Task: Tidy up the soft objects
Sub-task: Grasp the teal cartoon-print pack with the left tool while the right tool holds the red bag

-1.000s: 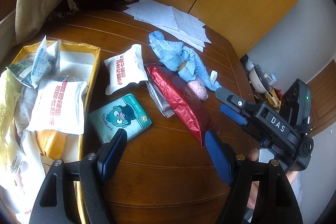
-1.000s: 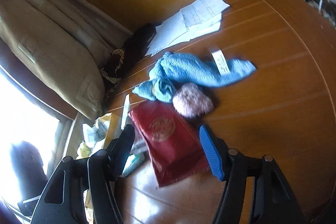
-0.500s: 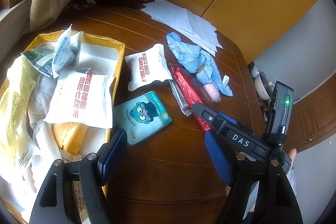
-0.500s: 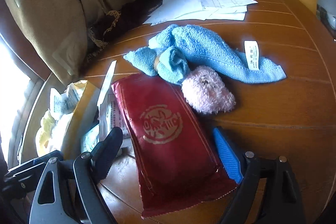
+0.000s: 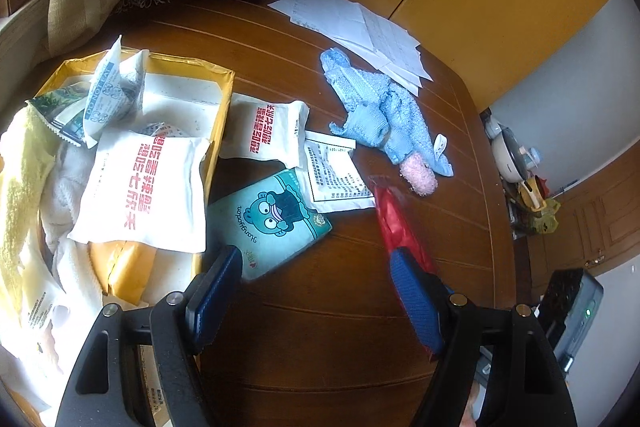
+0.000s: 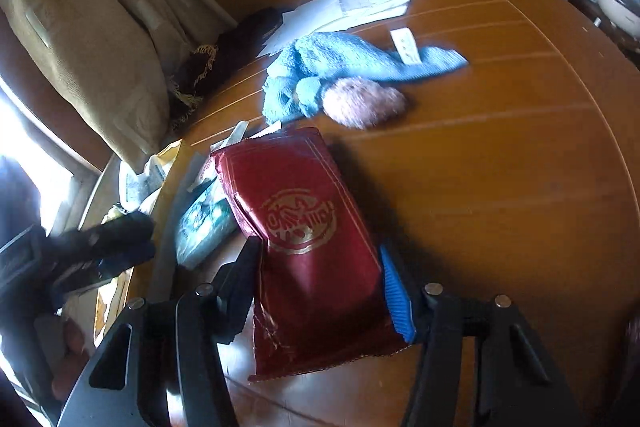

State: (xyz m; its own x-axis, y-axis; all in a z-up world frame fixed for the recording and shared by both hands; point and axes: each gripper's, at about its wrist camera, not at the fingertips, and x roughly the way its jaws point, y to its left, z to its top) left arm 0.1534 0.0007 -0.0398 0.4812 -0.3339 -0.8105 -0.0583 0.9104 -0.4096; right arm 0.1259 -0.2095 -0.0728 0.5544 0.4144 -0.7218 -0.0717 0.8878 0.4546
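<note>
The right gripper [image 6: 316, 279] is straddling the red pack [image 6: 304, 227], one finger on each long side, at the pack's near end. Its jaws have just been closing, and the pads are lying against the foil edges; the pack is appearing tilted off the table [image 6: 500, 187], so I am judging it gripped. The pack's long axis is running from 6 o'clock toward 12 o'clock in the right wrist view, in line with the fingers.

The left gripper [image 5: 316, 291] is standing wide with nothing between its fingers. The yellow box [image 5: 224, 99], already holding soft packets, is lying at 9 to 10 o'clock from it. The right hand is the nearer one to the pack; the carry would be going leftward to the box.
</note>
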